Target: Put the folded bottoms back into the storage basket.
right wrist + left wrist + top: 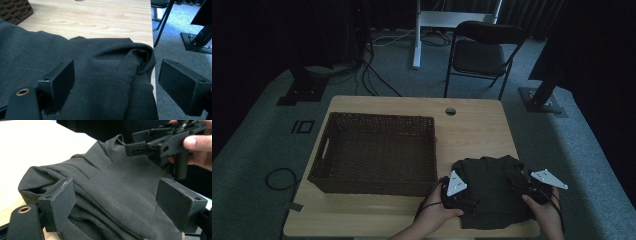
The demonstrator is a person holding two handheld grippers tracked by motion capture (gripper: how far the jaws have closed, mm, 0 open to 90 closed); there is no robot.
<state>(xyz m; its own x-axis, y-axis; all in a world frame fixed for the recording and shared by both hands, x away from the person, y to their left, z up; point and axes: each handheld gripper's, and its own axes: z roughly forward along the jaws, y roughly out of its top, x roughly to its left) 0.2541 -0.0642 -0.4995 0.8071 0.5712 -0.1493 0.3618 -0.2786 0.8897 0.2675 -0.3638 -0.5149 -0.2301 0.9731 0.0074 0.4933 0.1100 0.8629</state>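
Observation:
A dark grey folded garment (489, 192) lies at the front right of the wooden table (472, 130). My left gripper (452, 192) sits at the garment's left edge, and in the left gripper view its jaws stand wide apart over the cloth (112, 192); the gripper (116, 207) is open. My right gripper (532, 187) rests at the garment's right edge. The right gripper view has its jaws spread over a bunched fold (140, 56) near the table's right edge; this gripper (116, 85) is open too. The right gripper (160, 143) and a hand also appear in the left gripper view.
A brown wicker basket (374, 152) stands on the left half of the table, close to the garment. A small round hole (450, 111) is in the tabletop at the back. A folding chair (482, 52), stands and cables sit on the grey carpet beyond.

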